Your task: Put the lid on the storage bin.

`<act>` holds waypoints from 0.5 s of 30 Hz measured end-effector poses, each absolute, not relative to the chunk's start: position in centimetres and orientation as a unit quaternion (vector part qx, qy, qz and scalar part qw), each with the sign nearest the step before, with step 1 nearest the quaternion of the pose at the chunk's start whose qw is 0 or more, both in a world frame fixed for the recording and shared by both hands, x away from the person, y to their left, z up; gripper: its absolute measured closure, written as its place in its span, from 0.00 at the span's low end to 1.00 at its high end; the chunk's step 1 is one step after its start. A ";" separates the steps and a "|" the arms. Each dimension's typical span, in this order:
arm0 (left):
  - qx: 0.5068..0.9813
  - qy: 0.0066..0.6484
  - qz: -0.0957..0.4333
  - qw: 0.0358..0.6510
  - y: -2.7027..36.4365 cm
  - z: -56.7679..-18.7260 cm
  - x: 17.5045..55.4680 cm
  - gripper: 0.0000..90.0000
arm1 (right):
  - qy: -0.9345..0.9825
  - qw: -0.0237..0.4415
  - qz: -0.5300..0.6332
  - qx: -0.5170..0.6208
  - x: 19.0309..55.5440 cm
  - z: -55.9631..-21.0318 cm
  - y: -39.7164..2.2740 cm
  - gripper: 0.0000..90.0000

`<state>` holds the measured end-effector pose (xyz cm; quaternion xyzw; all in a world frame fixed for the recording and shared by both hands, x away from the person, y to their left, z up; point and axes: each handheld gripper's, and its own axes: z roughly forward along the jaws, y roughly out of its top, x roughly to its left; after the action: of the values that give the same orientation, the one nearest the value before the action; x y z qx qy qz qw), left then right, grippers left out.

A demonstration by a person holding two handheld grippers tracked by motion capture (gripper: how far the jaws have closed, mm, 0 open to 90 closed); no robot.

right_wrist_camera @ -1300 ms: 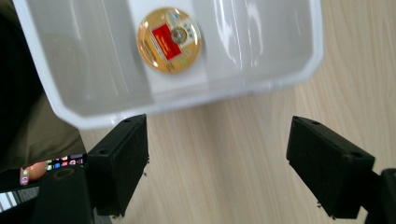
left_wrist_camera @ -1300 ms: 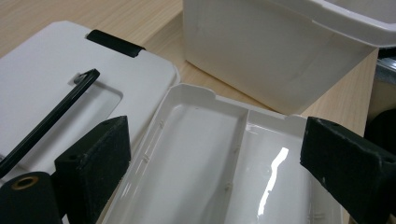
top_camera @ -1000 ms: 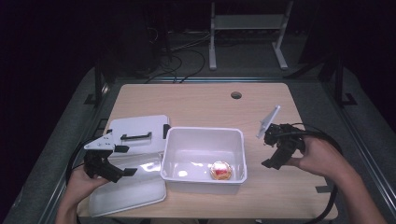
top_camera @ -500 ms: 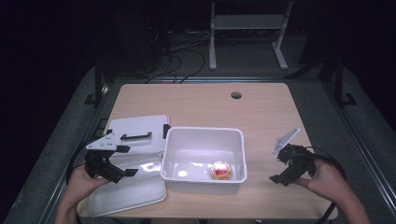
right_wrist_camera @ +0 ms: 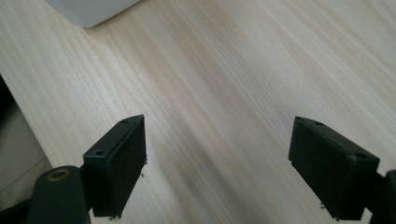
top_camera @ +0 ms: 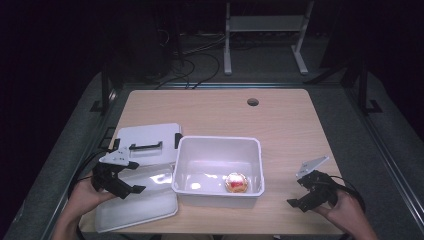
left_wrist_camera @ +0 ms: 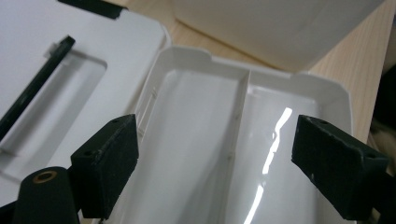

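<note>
A white bin (top_camera: 217,145) stands at the middle of the table, with a small round red-and-yellow item (top_camera: 236,182) on its floor. Left of it lie a white lid (top_camera: 145,137) with a black handle and, nearer, a shallow white divided tray (top_camera: 145,210). My left gripper (top_camera: 133,176) hovers over the tray's left part. Its jaws have just been closing a little, but they stand open over the tray (left_wrist_camera: 196,140) with nothing pressed between them. My right gripper (top_camera: 300,192) is low over bare wood at the front right, open and empty (right_wrist_camera: 217,163).
The wooden table (top_camera: 225,110) has a round cable hole (top_camera: 253,102) at the back. The bin's corner (right_wrist_camera: 88,9) lies beyond the right jaws. Dark floor, cables and a metal stand (top_camera: 262,30) lie past the far edge.
The right hand has come down and toward the front right edge of the table. The left hand has stayed over the tray.
</note>
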<state>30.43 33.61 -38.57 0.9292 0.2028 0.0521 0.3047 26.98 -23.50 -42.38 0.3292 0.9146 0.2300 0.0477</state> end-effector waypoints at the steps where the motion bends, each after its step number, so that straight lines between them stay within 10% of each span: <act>1: 0.929 0.203 0.052 0.305 33.6 -38.6 30.4 0.22 | 0.915 0.048 0.230 0.329 27.0 -42.4 -23.5 0.21; 15: 0.965 0.156 0.008 0.212 33.5 -40.9 29.9 0.60 | 0.901 0.067 0.254 0.347 26.1 -44.2 -22.9 0.20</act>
<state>29.88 33.50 -40.89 0.9647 0.1557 0.0081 0.2123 26.09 -22.92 -44.23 0.3466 0.9006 0.2536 0.0675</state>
